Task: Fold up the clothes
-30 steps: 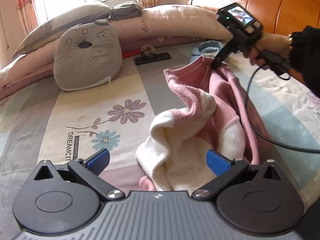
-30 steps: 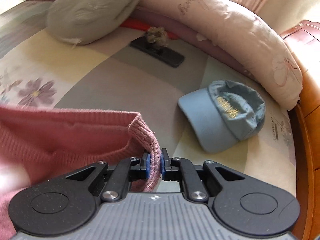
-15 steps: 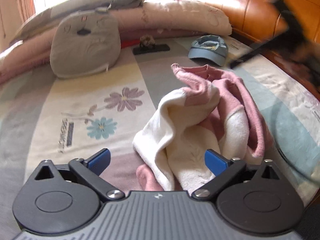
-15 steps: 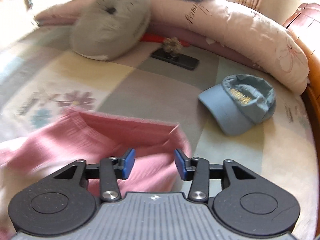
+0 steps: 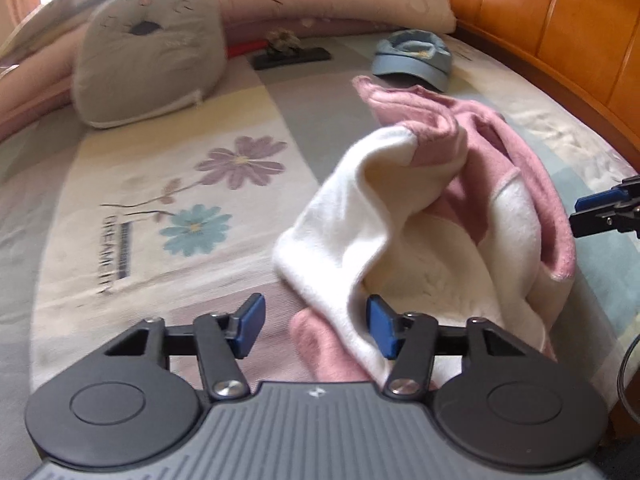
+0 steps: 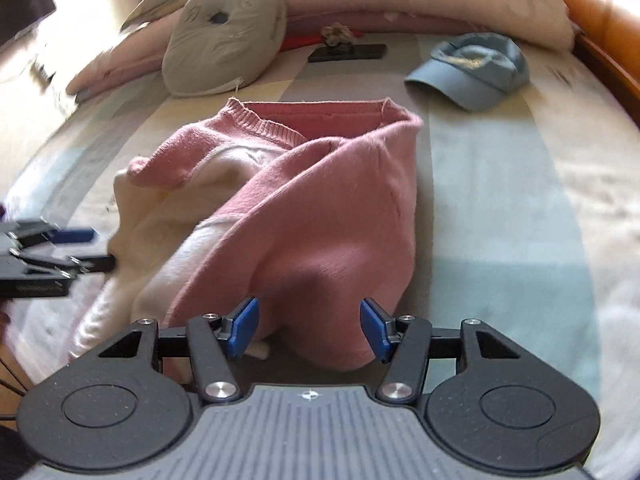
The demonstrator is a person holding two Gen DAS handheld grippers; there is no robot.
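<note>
The left gripper (image 5: 314, 327) is seen low in its view, its jaws closing, with the white hem of the pink-and-white sweater (image 5: 424, 216) between the pads but not yet pinched. The right gripper (image 6: 308, 330) is held at the bottom of its frame, jaws opening, pink knit bulging between them, unpressed. The sweater is heaped mid-frame on the flowered bedspread (image 5: 168, 184). Beyond, a blue cap (image 6: 472, 70) lies upper right and a grey cushion (image 6: 224, 48) upper left.
</note>
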